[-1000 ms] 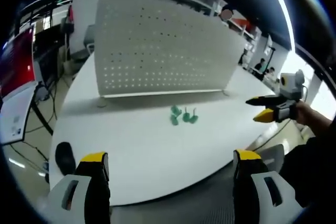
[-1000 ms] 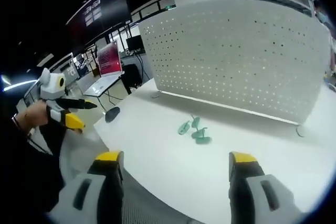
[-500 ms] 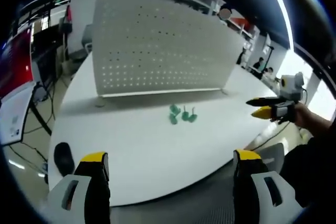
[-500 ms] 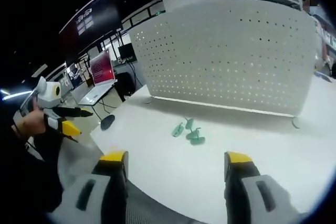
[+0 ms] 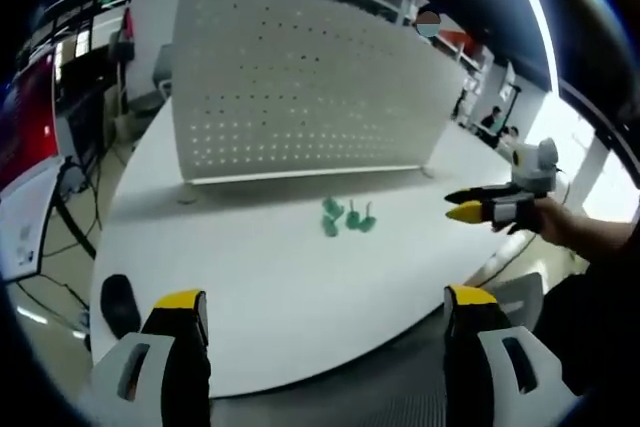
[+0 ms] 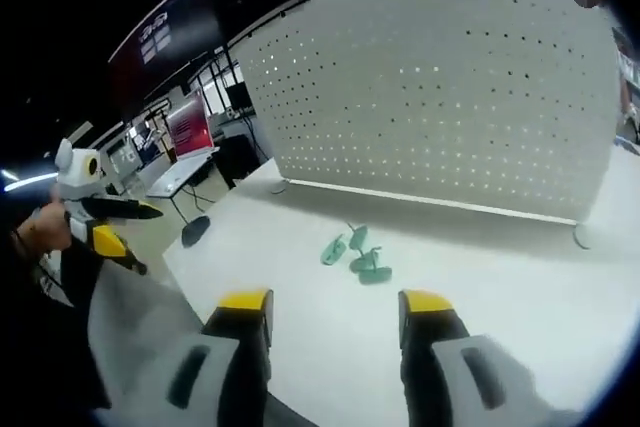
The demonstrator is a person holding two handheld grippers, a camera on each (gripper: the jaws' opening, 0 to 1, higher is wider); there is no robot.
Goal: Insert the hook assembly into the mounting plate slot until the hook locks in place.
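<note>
Green hooks (image 5: 347, 218) lie bunched mid-table, just in front of the upright pegboard (image 5: 300, 87) on the white table (image 5: 250, 277). Left gripper (image 5: 325, 347) hangs at the near edge, jaws wide and empty. Right gripper (image 6: 335, 332) hangs there too, jaws apart, holding nothing.

Mounting plate (image 5: 300, 87): white perforated sheet, looks like matt painted metal. Hooks (image 6: 355, 252): teal, smooth plastic look. Desk (image 5: 280, 277): white, smooth, faint sheen. Left gripper (image 5: 325, 337) fingertips (image 5: 180, 299): yellow, glossy plastic look.
</note>
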